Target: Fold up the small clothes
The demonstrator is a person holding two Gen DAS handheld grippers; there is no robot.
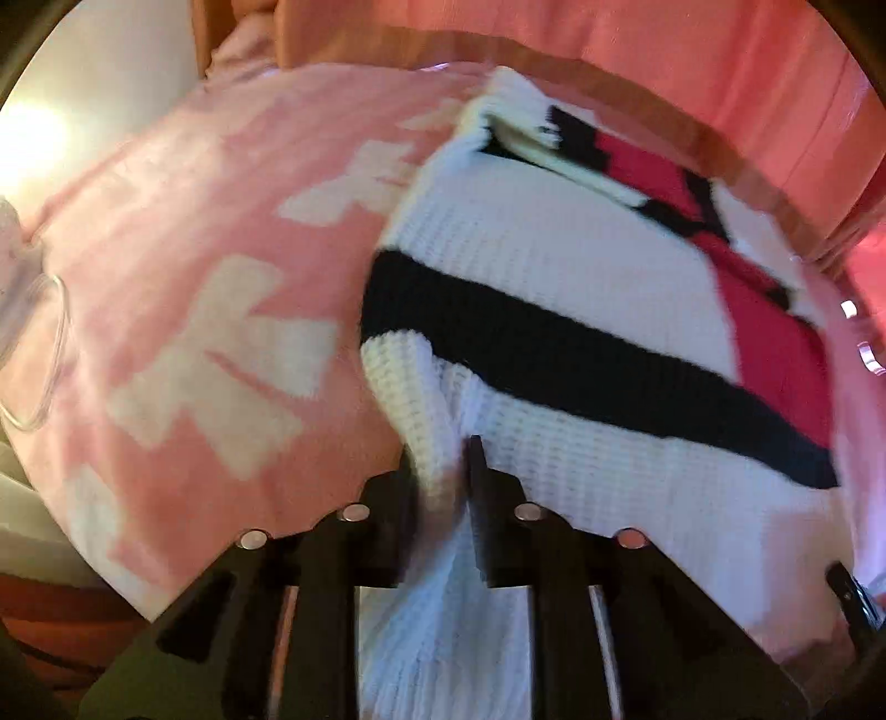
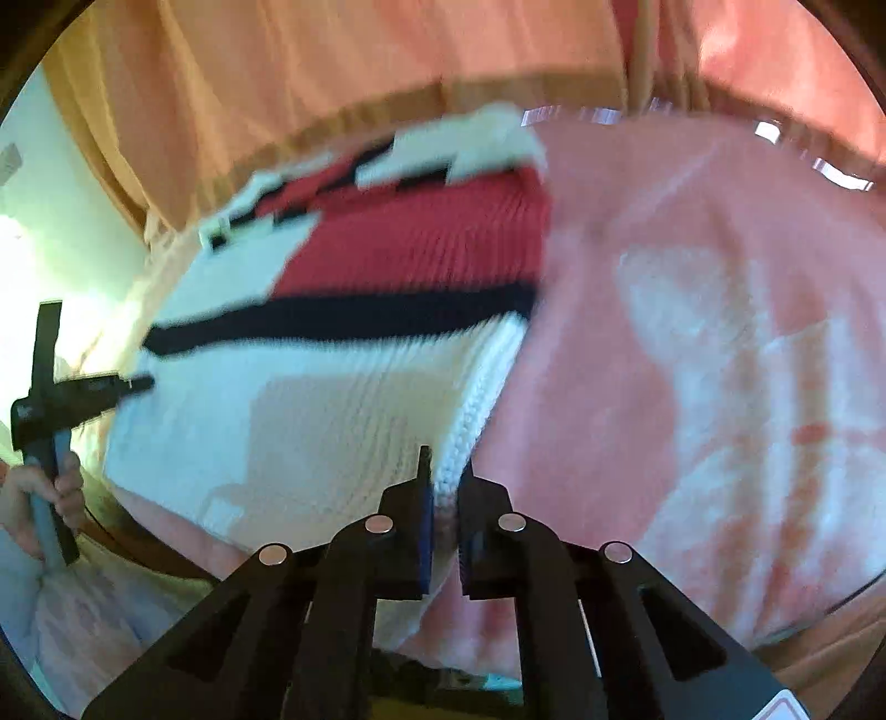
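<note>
Two claws each hold one near corner of our knit sweater (image 1: 554,277). Our left gripper (image 1: 443,471) is clenched on the left near corner, and our right gripper (image 2: 443,482) is clenched on the right near corner. The sweater lies flat on the pink blanket (image 1: 194,249), stretching away from both claws toward the far edge. We think both corners go forward together. We see no boxes or baskets.

The sweater (image 1: 554,288) lies on the blanket (image 1: 194,277), curtain (image 1: 609,33) behind.
</note>
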